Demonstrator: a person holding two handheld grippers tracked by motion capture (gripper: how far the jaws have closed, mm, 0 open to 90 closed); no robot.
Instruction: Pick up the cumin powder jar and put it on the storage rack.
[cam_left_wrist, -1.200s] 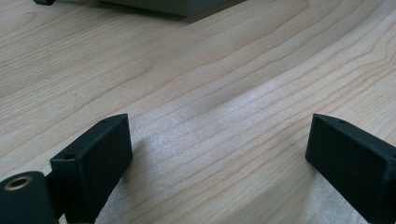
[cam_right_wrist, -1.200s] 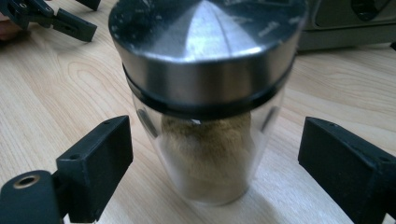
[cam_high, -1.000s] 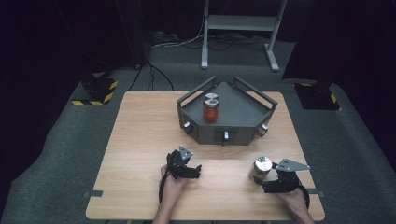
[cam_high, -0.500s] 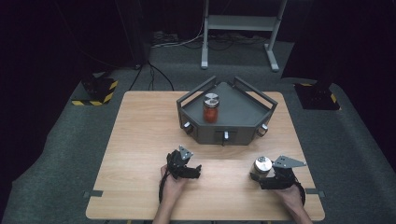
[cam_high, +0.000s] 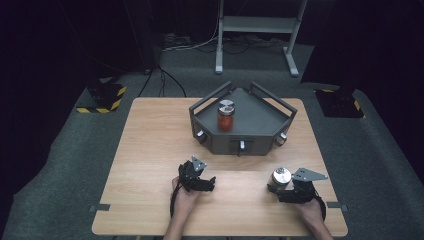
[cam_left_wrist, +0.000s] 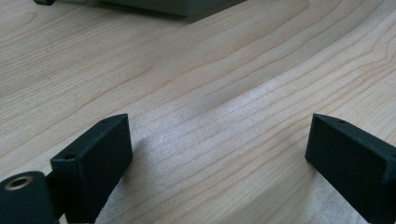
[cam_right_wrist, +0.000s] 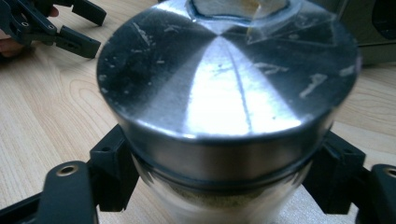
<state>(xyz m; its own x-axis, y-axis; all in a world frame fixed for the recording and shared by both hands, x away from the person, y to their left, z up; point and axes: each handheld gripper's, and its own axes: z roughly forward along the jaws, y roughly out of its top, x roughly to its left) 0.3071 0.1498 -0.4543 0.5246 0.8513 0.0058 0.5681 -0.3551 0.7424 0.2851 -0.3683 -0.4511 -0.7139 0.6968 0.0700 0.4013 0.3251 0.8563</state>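
- While the right gripper (cam_high: 281, 186) has just been closing, its jaws now press both sides of the silver-lidded jar (cam_high: 280, 177), standing upright near the wooden table's (cam_high: 150, 150) front edge.
- The left gripper (cam_high: 210, 183) rests wide open, holding nothing.
- A red jar (cam_high: 225, 116) stands in the grey tray (cam_high: 260, 117).

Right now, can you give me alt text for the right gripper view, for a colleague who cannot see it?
A jar with a scratched silver lid stands on the wooden table, the right gripper with a black jaw against each side of it. The left gripper lies farther off, top left.
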